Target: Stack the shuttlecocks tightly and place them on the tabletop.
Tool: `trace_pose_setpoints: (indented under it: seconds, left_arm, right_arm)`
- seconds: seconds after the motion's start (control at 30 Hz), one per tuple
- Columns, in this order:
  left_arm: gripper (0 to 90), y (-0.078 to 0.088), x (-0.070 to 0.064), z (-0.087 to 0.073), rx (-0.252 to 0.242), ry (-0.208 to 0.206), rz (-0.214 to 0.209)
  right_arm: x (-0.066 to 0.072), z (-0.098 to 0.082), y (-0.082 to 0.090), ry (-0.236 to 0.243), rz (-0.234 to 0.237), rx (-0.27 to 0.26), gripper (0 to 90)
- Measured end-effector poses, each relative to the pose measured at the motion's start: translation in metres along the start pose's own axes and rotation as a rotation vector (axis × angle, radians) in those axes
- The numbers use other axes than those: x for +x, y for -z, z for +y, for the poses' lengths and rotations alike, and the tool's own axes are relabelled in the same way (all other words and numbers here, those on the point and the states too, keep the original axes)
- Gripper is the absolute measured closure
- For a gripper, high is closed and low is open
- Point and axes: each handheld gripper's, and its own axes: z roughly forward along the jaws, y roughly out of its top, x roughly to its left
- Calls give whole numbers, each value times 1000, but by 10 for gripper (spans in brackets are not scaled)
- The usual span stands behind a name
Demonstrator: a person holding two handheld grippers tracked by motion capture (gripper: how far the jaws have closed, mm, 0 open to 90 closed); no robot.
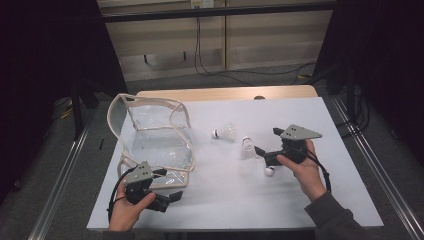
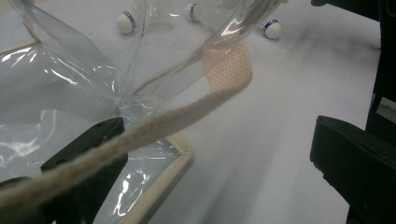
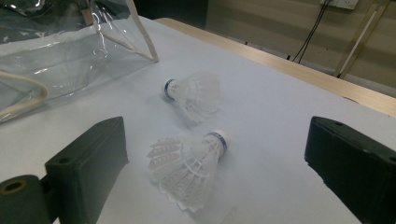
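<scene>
A clear plastic bag with beige trim stands open at the table's left. Its beige strap crosses in front of the left jaw of my left gripper, which is open at the bag's near right corner. Two white shuttlecocks lie mid-table, one farther and one nearer. The nearer one lies between the jaws of my open right gripper, untouched. A third shuttlecock's cork peeks out beside the right hand.
A white sheet covers the wooden table. Metal rails run along both sides on the floor, and cables hang at the far wall. Bare sheet lies between the two hands.
</scene>
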Motion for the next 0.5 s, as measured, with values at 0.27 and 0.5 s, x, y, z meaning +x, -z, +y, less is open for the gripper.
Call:
trace_pose_setpoints:
  seconds: [0.27, 0.5]
  left_arm:
    - [40, 0, 0, 0, -1, -1, -1]
    - [40, 0, 0, -1, 1, -5, -1]
  right_arm:
    - [-4, 14, -9, -14, 4, 14, 41]
    - [-9, 10, -13, -26, 6, 61, 30]
